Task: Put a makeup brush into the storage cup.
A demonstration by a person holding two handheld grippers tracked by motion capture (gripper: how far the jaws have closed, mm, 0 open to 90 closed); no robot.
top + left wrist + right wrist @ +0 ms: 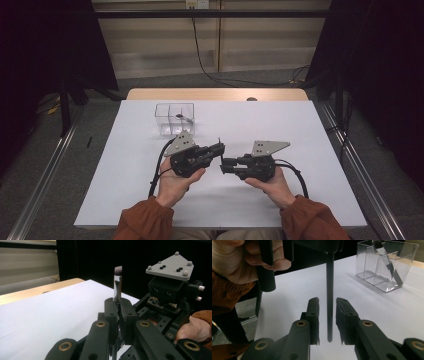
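- Left gripper view shows the left hand-held gripper (119, 315) pinching a makeup brush (117, 288), with its dark bristle tip standing up above the jaws.
- Right gripper view shows the brush's thin black handle (329, 297) hanging between the jaws of the right hand-held gripper (328, 322). These jaws stand a little apart and do not press it.
- High view shows both close together over the white tabletop (300, 130).
- A clear box (174, 119) with another brush inside stands behind them, near the left one.
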